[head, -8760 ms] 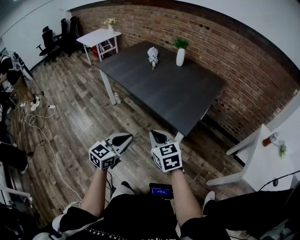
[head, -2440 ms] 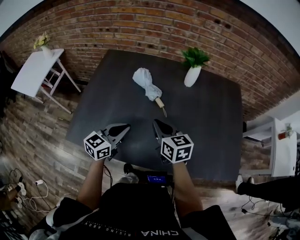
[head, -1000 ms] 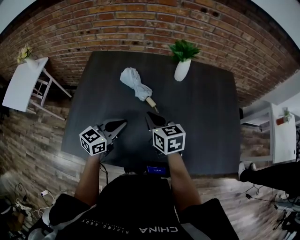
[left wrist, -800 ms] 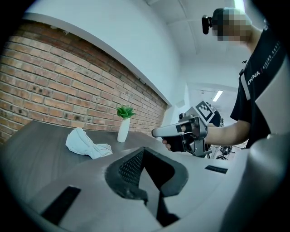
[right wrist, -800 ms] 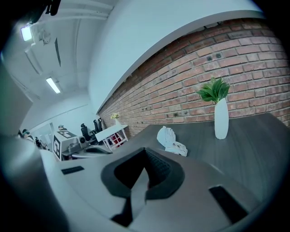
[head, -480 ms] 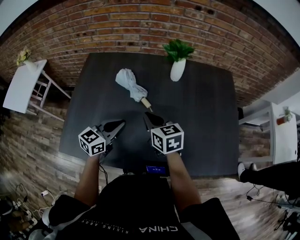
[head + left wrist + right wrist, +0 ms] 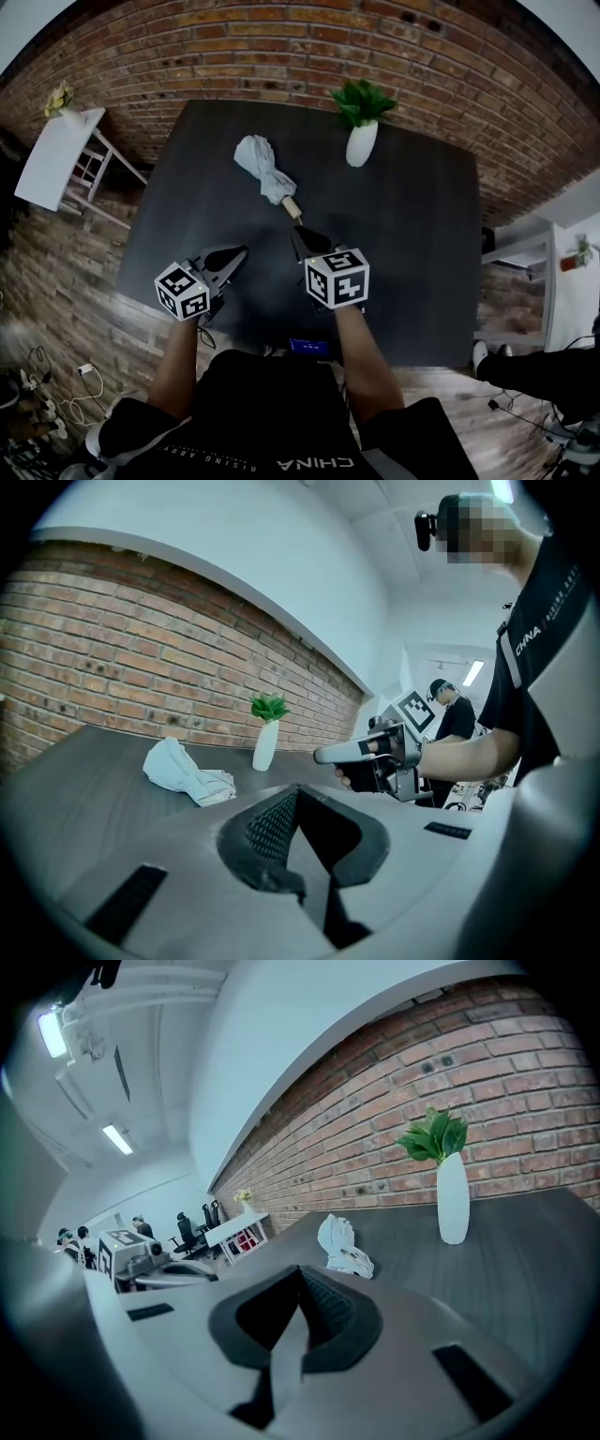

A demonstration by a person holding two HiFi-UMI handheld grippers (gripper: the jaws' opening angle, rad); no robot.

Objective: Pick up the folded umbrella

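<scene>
- Far left: a small white side table [image 7: 56, 155] stands on the wooden floor [image 7: 66, 281], up against the brick wall [image 7: 281, 47].
- Left tongs [image 7: 234, 253] hover over the near part of the dark table [image 7: 412, 244], tips pressed together, nothing between them.
- And there it is, the folded umbrella [image 7: 262, 169], lying flat on the table beyond both tongs. Its pale canopy is bunched at the far end and its wooden handle [image 7: 292, 208] points back this way.
- My read: it's light, and the cloth is soft and probably slippery, so a pinch on the bunch would squash and slide. The stiff handle, or the shaft just behind it, looks like the firmer hold.
- Right tongs [image 7: 300, 234] are fully closed and empty, near the handle end but not touching it. They'd have to open before any grab.
- Further right, a white vase [image 7: 361, 141] with a green plant stands upright near the umbrella. It looks tippy, so best keep clear.
- The tabletop looks smooth and matte, so a nudged umbrella may skid.
</scene>
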